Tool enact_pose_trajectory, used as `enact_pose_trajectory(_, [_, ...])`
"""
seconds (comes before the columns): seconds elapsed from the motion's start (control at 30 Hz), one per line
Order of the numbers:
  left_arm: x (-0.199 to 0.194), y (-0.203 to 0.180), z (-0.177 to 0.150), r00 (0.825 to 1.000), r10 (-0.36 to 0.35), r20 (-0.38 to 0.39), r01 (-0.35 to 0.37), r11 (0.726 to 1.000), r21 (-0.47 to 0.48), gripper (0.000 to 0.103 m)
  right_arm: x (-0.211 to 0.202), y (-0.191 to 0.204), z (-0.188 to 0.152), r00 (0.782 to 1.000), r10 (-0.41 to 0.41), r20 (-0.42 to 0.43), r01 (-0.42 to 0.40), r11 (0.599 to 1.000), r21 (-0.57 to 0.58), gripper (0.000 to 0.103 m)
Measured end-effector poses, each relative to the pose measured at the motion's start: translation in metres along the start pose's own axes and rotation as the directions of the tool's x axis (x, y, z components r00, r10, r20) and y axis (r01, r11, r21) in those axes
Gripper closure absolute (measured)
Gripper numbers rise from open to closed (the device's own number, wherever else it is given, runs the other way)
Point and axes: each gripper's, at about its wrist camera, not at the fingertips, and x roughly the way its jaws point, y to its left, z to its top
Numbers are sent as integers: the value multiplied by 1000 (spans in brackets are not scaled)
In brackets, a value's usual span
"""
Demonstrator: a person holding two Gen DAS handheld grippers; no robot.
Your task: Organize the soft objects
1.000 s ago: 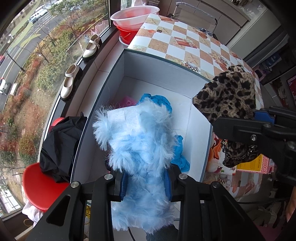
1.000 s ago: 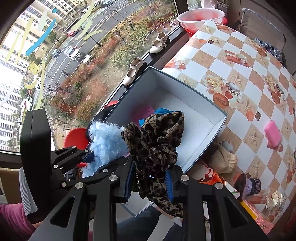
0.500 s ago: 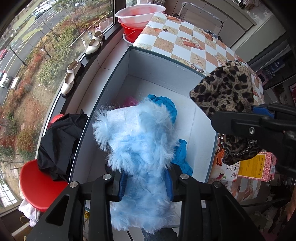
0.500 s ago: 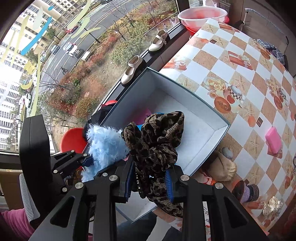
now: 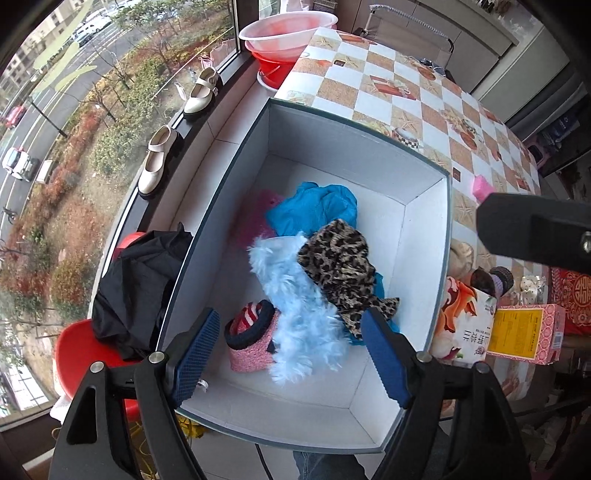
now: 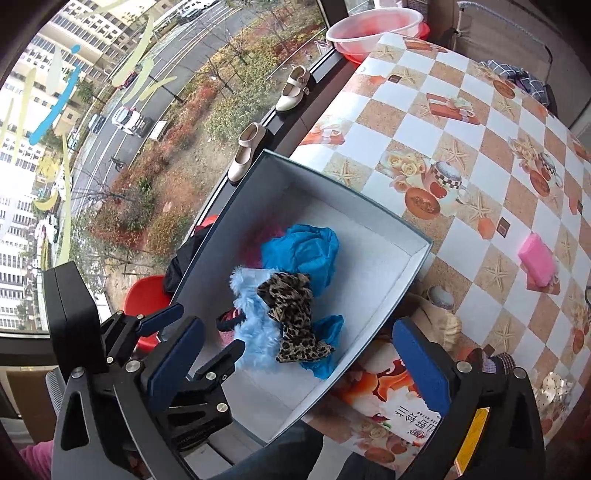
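A white box with dark rim (image 5: 424, 221) (image 6: 399, 266) holds soft things: a fluffy light-blue piece (image 5: 299, 314) (image 6: 255, 332), a leopard-print cloth (image 5: 340, 266) (image 6: 295, 321) lying on it, a blue cloth (image 5: 314, 210) (image 6: 299, 251), a magenta item (image 5: 255, 218) and a pink knit item with red-striped cuff (image 5: 251, 343). My left gripper (image 5: 288, 358) (image 6: 207, 332) is open and empty above the box's near end. My right gripper (image 6: 295, 365) is open and empty above the box; part of its body (image 5: 535, 232) shows in the left wrist view.
The box sits at the edge of a checkered table (image 6: 461, 122). On it lie a pink sponge (image 6: 537, 258), a beige soft item (image 6: 439, 325), printed cartons (image 5: 465, 325) and a striped sock (image 5: 498, 280). Black cloth on a red chair (image 5: 136, 280), shoes on the sill (image 5: 157, 158), basins (image 5: 288, 33).
Both grippers opened. The fluffy blue piece and the leopard cloth dropped into the box, the leopard cloth on top. Both grippers sit higher above the box.
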Motion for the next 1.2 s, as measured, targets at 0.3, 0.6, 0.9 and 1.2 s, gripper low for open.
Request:
enact_pose_trajectory(0.3, [-21,-33,15,987,-151,-47,153,988,35,21,-63,-72,-23,1000,6,27,-11,983,181,0])
enact_pose_trajectory(0.6, [-20,-96,24,972,-207,-112,219,970,109,21,-81,-170,-48,985,-153,-75,167,953,253,0])
enact_pose_trajectory(0.9, [3,-159,33,962,-173,-212,210,964,164,21,-25,-240,-60,955,-105,-279,172,959,227,0])
enact_pose_trajectory(1.2, [32,-222,57,963,-115,-242,169,962,213,21,-7,-303,-58,956,-100,-275,180,942,283,0])
